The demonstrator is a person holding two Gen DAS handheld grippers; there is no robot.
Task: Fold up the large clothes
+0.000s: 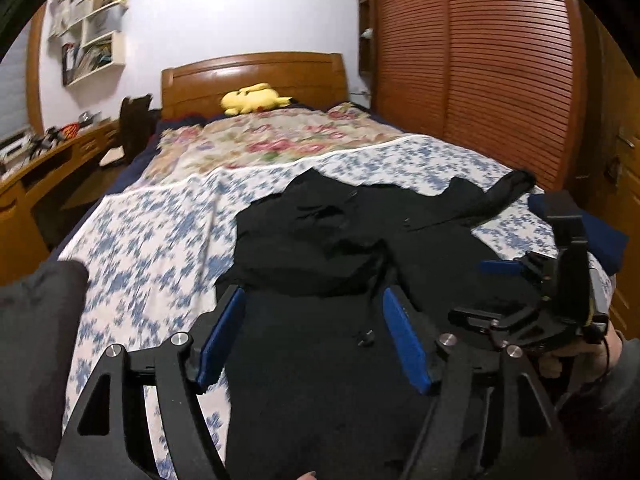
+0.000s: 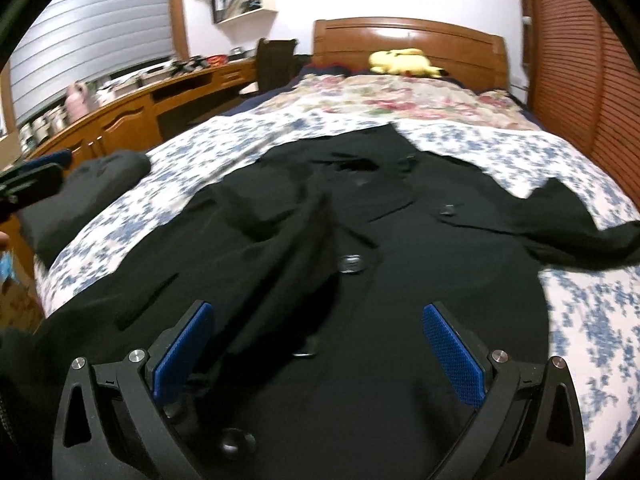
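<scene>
black coat (image 2: 360,240) spread on bed (image 2: 580,320) | left gripper (image 1: 312,320) spread above coat hem, empty | right gripper (image 2: 320,344) spread above coat, empty

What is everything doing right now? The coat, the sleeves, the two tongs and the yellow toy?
Black coat: spread on the bed, front up, partly buttoned, rumpled.
Left sleeve: folded in across the front.
Right sleeve: lying out to the side.
Left tongs: open, holding nothing.
Right tongs: open, holding nothing.
Yellow plush toy: lying against the headboard.
Floral quilt: spread flat.
</scene>
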